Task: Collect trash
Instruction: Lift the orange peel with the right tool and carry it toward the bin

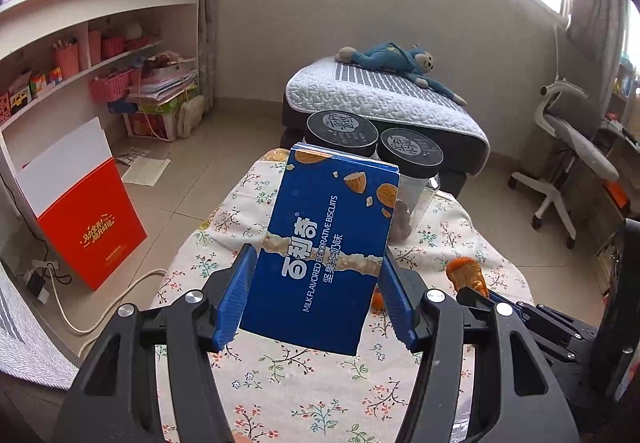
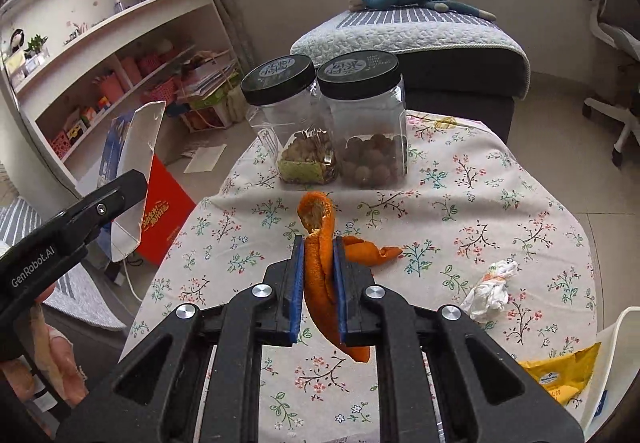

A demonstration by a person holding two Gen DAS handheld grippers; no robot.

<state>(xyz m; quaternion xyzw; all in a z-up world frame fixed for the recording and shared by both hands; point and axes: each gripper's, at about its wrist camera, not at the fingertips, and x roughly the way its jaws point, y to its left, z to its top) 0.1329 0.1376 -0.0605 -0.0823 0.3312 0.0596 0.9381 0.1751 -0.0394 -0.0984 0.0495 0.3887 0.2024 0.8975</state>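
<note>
Pinching orange peel [image 2: 318, 271] between my right fingers [image 2: 318, 255] above the floral table [image 2: 480, 203], my left fingers [image 1: 316, 283] clamped a blue biscuit box [image 1: 324, 243]; I judged a steady, firm grip wise, since peel dangled loosely.

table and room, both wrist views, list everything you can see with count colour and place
biscuit box: 1, blue, held above the table
orange peel: 1 strip, orange, clamped and lifted
peel piece: 1, orange, on the tablecloth
tissue: 1, white, crumpled, right side of the table
jars: 2, clear with black lids, far edge
yellow packet: 1, low right edge
tablecloth: 1, white floral
plush toy: 1, blue, on the grey-covered seat
red box: 1, on the floor
chair: 1, white
left hand-held gripper: black with blue pads, shut on the box
right hand-held gripper: same, shut on the peel
</note>
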